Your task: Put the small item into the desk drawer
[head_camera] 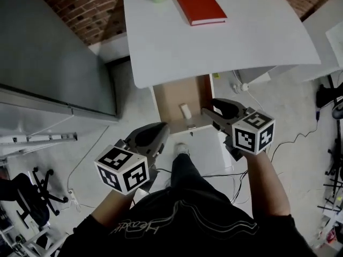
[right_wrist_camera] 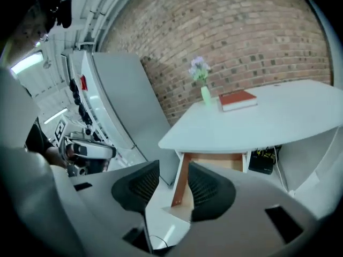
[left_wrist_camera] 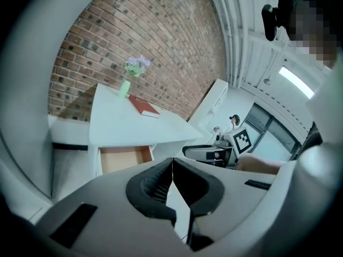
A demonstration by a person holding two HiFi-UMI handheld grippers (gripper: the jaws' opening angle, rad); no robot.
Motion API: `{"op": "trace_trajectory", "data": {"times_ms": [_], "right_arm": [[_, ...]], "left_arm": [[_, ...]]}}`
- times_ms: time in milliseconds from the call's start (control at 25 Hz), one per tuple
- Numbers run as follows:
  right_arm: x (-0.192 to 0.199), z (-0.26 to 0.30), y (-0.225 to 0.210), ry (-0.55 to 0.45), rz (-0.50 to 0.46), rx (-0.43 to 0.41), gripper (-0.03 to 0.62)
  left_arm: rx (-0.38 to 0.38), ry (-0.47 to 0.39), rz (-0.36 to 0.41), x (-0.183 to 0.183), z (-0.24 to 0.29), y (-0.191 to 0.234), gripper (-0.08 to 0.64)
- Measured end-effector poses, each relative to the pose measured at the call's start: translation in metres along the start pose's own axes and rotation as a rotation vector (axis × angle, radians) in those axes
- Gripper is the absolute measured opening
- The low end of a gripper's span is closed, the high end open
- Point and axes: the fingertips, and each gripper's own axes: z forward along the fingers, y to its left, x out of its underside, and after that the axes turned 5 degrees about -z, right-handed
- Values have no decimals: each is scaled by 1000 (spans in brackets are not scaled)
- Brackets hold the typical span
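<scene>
Since the small item (head_camera: 185,110) is laid in the open drawer (head_camera: 172,96) just ahead, the right gripper (head_camera: 208,114) is held spread and empty, the left gripper (head_camera: 161,130) pressed together.

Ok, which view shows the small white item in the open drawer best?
The head view: it looks down into the drawer, where the small white item lies inside. The left gripper view shows the drawer's inside at a shallow angle, no item visible; the right gripper view catches mainly its side.

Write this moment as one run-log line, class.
drawer: open | small item: inside drawer | left claw: shut, empty | right claw: open, empty
</scene>
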Motion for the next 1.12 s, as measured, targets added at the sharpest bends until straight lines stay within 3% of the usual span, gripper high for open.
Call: {"op": "trace_trajectory", "data": {"times_ms": [280, 520, 720, 1120], "right_arm": [[-52, -104, 114, -221, -78, -65, 129], [-65, -153, 183, -293, -147, -70, 74], [-78, -193, 237, -395, -138, -98, 61], [-80, -230, 279, -451, -168, -96, 55]], "left_arm": [[124, -43, 112, -24, -66, -91, 21], [230, -89, 209, -34, -112, -153, 21], [295, -123, 271, -35, -158, -194, 21], [346, -162, 345, -35, -200, -247, 21]]}}
